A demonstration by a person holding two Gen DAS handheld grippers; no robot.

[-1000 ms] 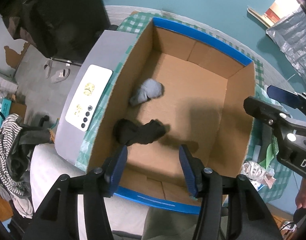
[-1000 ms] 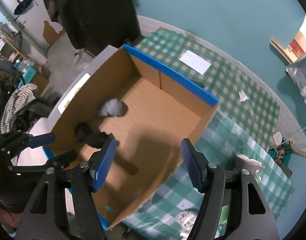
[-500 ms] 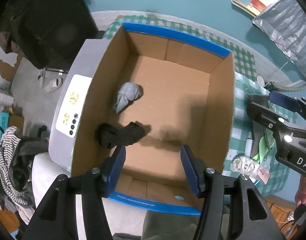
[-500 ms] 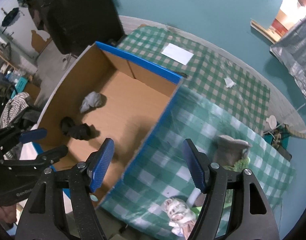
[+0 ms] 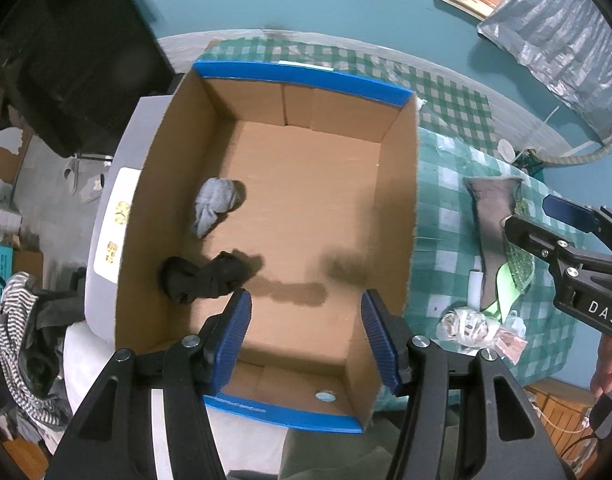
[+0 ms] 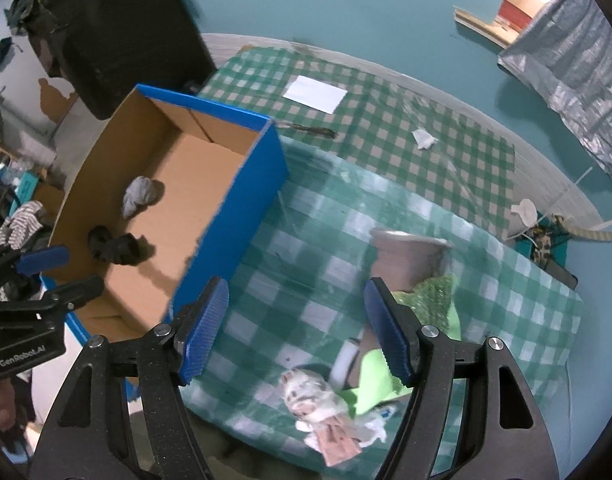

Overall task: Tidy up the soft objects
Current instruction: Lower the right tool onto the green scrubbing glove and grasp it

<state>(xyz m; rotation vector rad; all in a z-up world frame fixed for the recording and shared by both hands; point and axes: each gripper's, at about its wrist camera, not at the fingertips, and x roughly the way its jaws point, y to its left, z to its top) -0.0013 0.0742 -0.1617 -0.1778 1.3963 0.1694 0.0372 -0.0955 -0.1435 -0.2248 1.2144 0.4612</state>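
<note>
The right gripper (image 6: 296, 326) is wide open and holds nothing, hovering above the checked tablecloth (image 6: 386, 152); the left gripper (image 5: 306, 330) is equally open and empty over the near end of the cardboard box (image 5: 402, 184). Ahead and left of the left gripper, a black sock (image 5: 202, 278) and a grey sock (image 5: 214, 204) already lie inside. Just right of the right gripper, a brown-grey sock (image 6: 406, 258), a green one (image 6: 434, 294) and a white bundle (image 6: 310, 394) lie unsorted, so roughly half seems left.

Teal wall (image 6: 346, 8) fills twelve o'clock, a dark cabinet (image 6: 114, 20) at ten, silver sheeting (image 6: 578, 52) at two, checked tablecloth (image 6: 386, 136) dead centre.
</note>
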